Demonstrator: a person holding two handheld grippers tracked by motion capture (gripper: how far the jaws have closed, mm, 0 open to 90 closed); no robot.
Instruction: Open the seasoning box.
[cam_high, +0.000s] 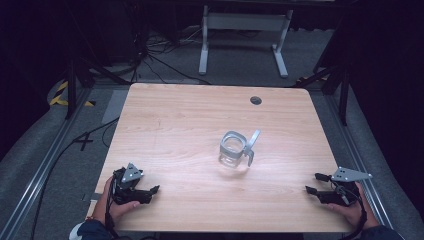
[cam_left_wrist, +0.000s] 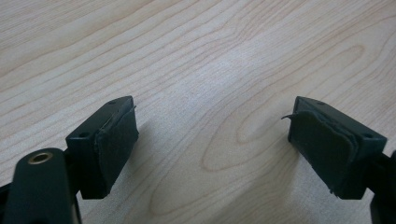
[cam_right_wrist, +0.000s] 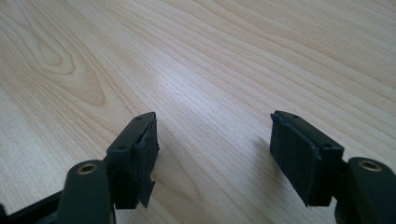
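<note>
Both grippers rest at the near corners of the table, a glass jar between them farther out.

The left gripper (cam_high: 152, 190) and right gripper (cam_high: 311, 183) each sit low on the wooden table (cam_high: 175, 115), jaws spread apart with nothing between them. The glass jar (cam_high: 233, 149) stands upright near the table's middle, well apart from both, its metal clasp (cam_high: 251, 146) sticking out to one side.
</note>
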